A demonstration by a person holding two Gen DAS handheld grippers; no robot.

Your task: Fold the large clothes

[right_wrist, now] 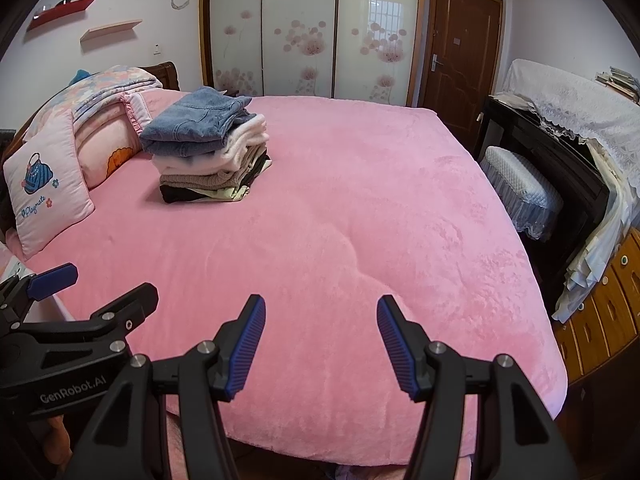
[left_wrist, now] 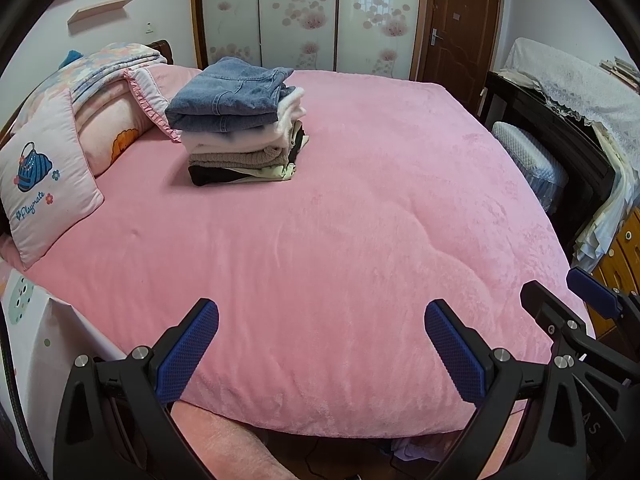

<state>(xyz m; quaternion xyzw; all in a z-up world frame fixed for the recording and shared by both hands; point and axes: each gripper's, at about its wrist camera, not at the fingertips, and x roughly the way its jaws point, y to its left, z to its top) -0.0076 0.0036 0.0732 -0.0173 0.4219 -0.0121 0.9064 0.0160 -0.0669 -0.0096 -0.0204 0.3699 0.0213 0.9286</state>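
Pink bed (left_wrist: 320,240), folded clothes stack (left_wrist: 240,128) upright near pillows (left_wrist: 48,184), both tongs (left_wrist: 322,344) (right_wrist: 321,344) open, empty.

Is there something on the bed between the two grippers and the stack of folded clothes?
Nothing visible. The left gripper and right gripper hang open at the bed's near edge, and only bare pink blanket lies between them and the stack of folded clothes. Pillows sit aside.

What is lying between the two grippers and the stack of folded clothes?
Nothing: only bare pink blanket lies between the right gripper, left gripper and stack of folded clothes, in both wrist views.
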